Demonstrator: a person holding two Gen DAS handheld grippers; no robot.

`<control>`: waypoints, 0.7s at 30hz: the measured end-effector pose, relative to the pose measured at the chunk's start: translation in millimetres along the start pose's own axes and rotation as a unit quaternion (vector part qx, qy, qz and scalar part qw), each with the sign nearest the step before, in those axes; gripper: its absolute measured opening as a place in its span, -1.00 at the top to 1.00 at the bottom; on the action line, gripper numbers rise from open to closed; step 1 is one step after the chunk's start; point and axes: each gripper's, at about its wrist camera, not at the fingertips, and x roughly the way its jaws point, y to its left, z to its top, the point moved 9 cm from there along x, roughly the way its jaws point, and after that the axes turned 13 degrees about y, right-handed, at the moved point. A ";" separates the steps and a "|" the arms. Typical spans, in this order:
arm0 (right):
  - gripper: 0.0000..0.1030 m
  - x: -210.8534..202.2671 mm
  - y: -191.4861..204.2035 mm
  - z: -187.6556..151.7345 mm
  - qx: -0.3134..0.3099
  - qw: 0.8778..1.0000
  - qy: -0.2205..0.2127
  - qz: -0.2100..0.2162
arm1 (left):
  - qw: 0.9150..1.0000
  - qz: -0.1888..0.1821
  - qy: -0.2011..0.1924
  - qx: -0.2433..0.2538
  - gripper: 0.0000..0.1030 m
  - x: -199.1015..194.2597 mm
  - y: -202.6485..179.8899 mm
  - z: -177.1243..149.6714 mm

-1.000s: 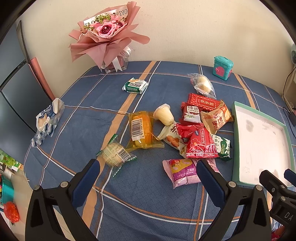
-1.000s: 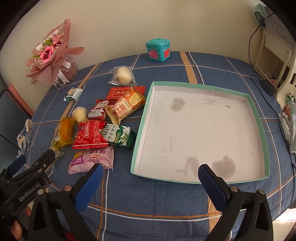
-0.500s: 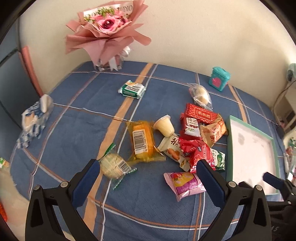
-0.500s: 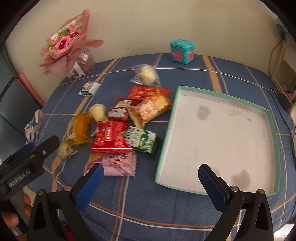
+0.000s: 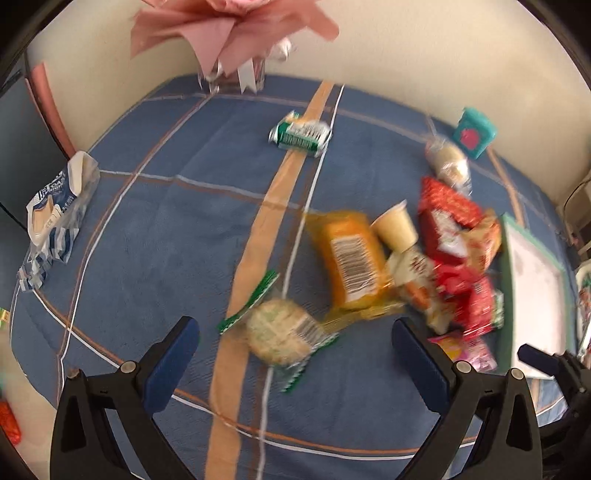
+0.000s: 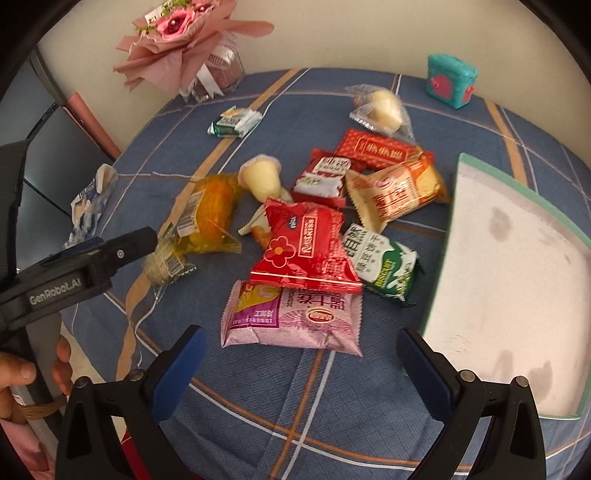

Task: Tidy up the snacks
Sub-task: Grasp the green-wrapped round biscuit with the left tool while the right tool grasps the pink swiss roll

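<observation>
Left wrist view, blurred by motion: a blue-and-white bag lies at the far left edge of the blue checked tablecloth, and a pink bouquet stands at the back. The left gripper has its jaws spread wide and holds nothing; a round biscuit in a clear green-edged wrapper lies on the cloth between the blue fingers. Just beyond it lies an orange barcoded packet, with a pale jelly cup beside it.

Right wrist view, left to right: the person's hand grips the left gripper's handle. A small green-and-white packet lies apart near the bouquet. The snack heap follows: a red flower-printed packet overlapping a pink packet, a green-and-white biscuit packet, an orange-tan packet and a clear bag with a pale bun. The right gripper is also wide open and empty, the pink packet just ahead of its fingers. A teal toy box stands at the back. The green-rimmed white tray lies at the right, holding no snacks.
</observation>
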 end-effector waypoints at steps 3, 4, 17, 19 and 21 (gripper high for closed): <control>-1.00 13.4 2.3 0.9 0.003 1.000 0.021 0.008 | 0.999 0.017 0.021 0.028 -1.00 15.8 -0.1 -2.5; -1.00 17.8 3.1 1.5 0.001 1.000 0.027 0.006 | 0.998 0.021 0.029 0.042 -1.00 21.5 -1.9 -2.9; -1.00 62.4 8.5 14.6 0.013 0.998 0.064 0.002 | 0.989 0.057 0.076 0.113 -0.75 62.4 0.7 2.0; -1.00 68.9 6.8 18.6 0.015 0.998 0.067 0.002 | 0.989 0.049 0.079 0.112 -0.62 66.1 1.6 3.0; -1.00 72.5 7.2 21.1 0.017 0.997 0.069 0.003 | 0.991 0.031 0.081 0.106 -0.55 68.0 1.3 4.2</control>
